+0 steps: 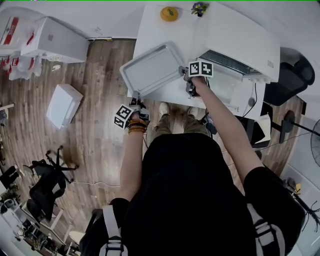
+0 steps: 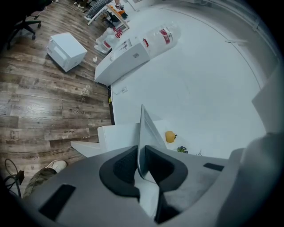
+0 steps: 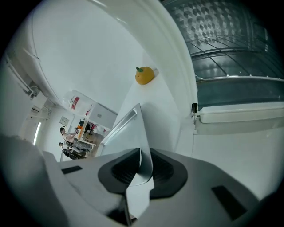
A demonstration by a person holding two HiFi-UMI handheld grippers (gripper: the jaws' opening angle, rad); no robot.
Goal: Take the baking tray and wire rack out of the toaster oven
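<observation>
We hold the baking tray (image 1: pixel 152 70) out of the toaster oven (image 1: pixel 240 50), just to the oven's left, over the near left part of the white desk (image 1: pixel 150 30). The tray's corner farthest from the oven juts past the desk's left edge, over the wooden floor (image 1: pixel 100 100). From the head view we cannot tell whether the tray rests on the desk or hangs just above it.

The left gripper (image 1: pixel 135 97) has its jaws drawn narrow and clamped on the rim at the tray's end away from the oven. The right gripper (image 1: pixel 184 74) has its jaws equally narrow and pinches the rim on the side next to the oven. In both gripper views the thin sheet stands edge-on between the black pads.

The tray is pale grey metal, a shallow rectangle with rounded corners and a raised lip. The oven is white and boxy, and its glass door (image 1: pixel 225 87) hangs open toward us. The wire rack (image 3: pixel 222 52) of thin parallel rods sits inside the oven, below a dimpled metal wall.

Left of the oven the desk is smooth white, with a round orange thing (image 1: pixel 169 13) at its far side. Well left of the oven a white box (image 1: pixel 64 105) stands on the plank floor.
</observation>
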